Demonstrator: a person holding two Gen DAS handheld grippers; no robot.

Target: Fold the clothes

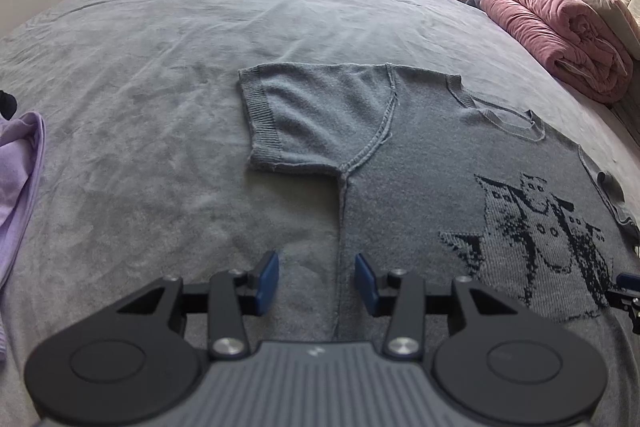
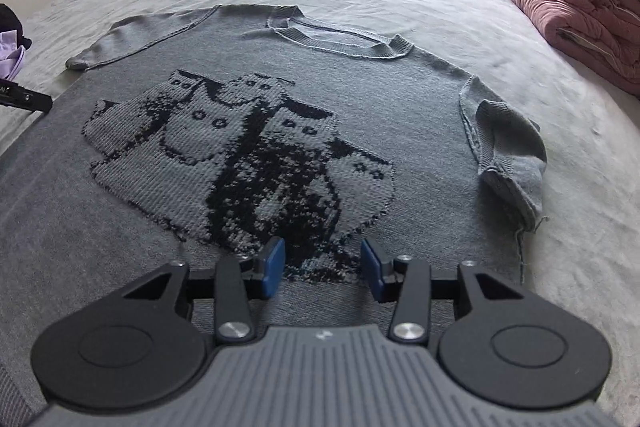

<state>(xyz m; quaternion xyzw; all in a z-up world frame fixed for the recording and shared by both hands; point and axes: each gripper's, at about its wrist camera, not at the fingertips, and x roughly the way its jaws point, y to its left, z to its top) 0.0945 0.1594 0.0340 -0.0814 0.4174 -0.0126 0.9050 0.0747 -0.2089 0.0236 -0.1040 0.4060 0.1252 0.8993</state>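
Two grippers hover low over a grey knitted sweater that lies spread flat, front up, on a grey bedsheet. I take the sweater as the landmark. The left gripper has its jaws apart with nothing between the blue pads; it is above the side seam at the sweater's left edge, below the left sleeve, which lies flat and stretched out. The right gripper also stands with its jaws apart and holds nothing; it is over the lower part of the sweater's front, just below the dark cat pattern.

Several things can go wrong from here, in my judgement. The sweater and the bedsheet have nearly the same colour and both are soft, so a pinch at the sweater's edge can catch the sheet together with the knit, and then the fold pulls the sheet up. The right sleeve is already bunched and partly turned over on itself; if the side is folded inward without flattening it first, a lump stays inside the fold. The knit is loose and stretchy, so a pinch on only one layer lifts the front alone and the back stays behind. A loose thread hangs near the right sleeve and may catch on a pad. A rolled pink quilt lies well to the right of the sweater and a lilac garment well to its left, so there is room to fold
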